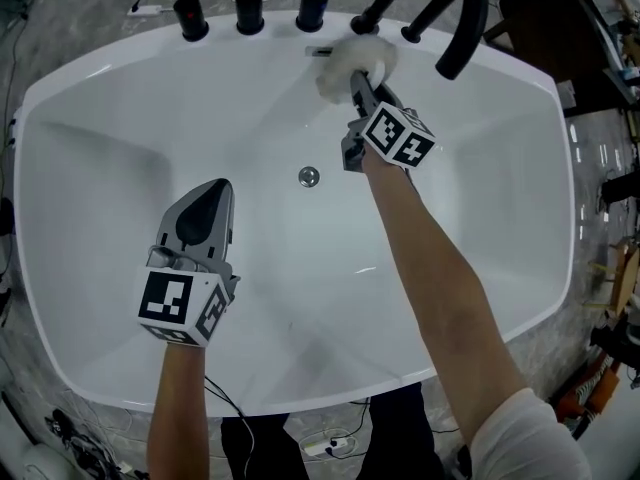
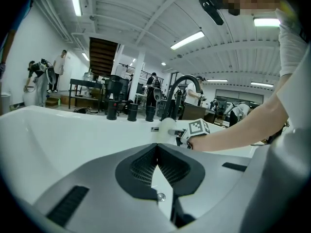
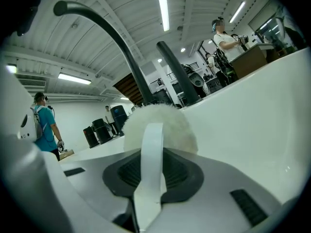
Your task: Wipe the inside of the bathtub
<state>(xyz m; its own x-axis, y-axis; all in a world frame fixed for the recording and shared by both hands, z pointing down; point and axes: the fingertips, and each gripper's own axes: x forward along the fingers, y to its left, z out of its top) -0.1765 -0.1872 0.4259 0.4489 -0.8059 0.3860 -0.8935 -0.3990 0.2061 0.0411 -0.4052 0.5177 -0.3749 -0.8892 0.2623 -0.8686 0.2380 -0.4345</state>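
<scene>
The white bathtub (image 1: 90,168) fills the head view, its drain (image 1: 309,176) near the middle. My right gripper (image 1: 357,88) reaches to the far wall, shut on the flat white handle (image 3: 151,164) of a fluffy white scrubber (image 1: 355,61). The scrubber's pad (image 3: 158,125) presses against the tub wall just under the rim, below the black spout. My left gripper (image 1: 217,190) hovers over the tub floor left of the drain, jaws shut with nothing between them. The left gripper view shows its closed tips (image 2: 156,149), with the scrubber (image 2: 167,128) and the right gripper's marker cube (image 2: 197,128) beyond.
Three black tap knobs (image 1: 249,10) stand on the far rim, with a curved black spout (image 1: 465,18) and handle to their right. A small overflow plate (image 1: 320,52) sits beside the scrubber. Cables lie on the floor near the front rim. People stand in the background workshop (image 2: 46,76).
</scene>
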